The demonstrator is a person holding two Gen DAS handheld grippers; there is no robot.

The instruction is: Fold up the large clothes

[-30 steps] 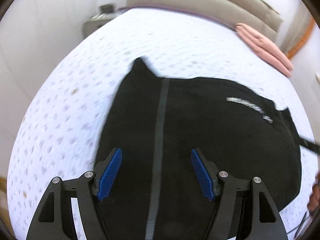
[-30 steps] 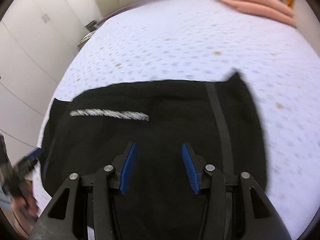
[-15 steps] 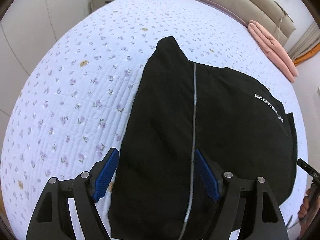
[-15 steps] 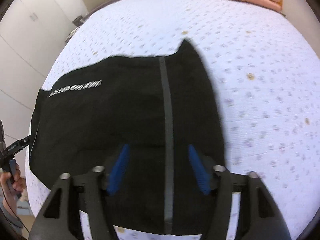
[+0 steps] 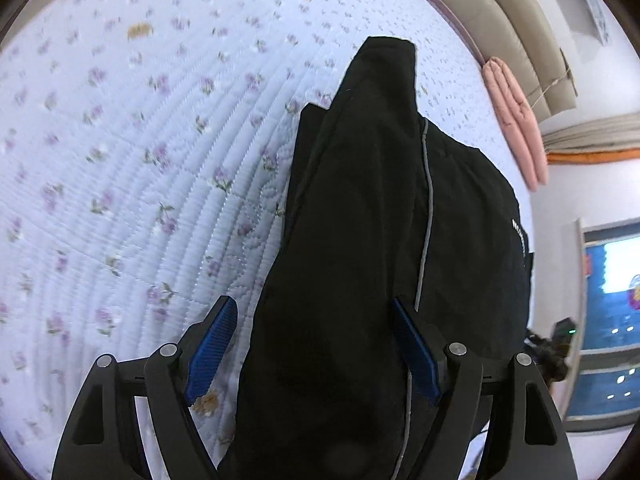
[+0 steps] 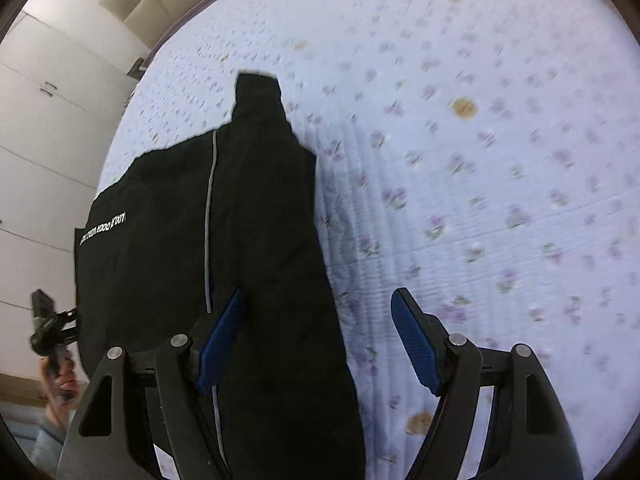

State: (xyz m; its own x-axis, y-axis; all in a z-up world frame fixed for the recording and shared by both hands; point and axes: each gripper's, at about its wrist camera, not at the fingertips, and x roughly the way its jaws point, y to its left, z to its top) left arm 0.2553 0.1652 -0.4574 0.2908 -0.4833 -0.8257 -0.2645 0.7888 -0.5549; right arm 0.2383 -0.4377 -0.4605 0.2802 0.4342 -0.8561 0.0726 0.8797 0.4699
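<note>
A black garment (image 5: 380, 220) with a thin grey stripe (image 5: 427, 208) and white lettering (image 6: 102, 230) lies on the floral quilt (image 5: 140, 160); a narrow black end points toward the headboard. My left gripper (image 5: 314, 344) hangs open just over the garment's left edge, with cloth beneath the gap and the pads (image 5: 212, 344) clear of it. My right gripper (image 6: 320, 340) straddles the garment's (image 6: 240, 220) right edge. Its jaws are opening: the left pad (image 6: 222, 340) is above black cloth, the right pad above bare quilt (image 6: 480, 160). Neither gripper pinches anything.
A folded pink blanket (image 5: 516, 120) lies by the beige headboard (image 5: 500, 20). White wardrobe doors (image 6: 48, 120) stand beyond the bed's left side. A person's hand (image 6: 60, 368) grips a black handle at the lower left of the right wrist view. A window (image 5: 612, 300) shows at the right.
Both grippers sank closer to the garment and slid outward, the left to its left edge, the right to its right edge. The right jaws widened clearly, the left a little.
</note>
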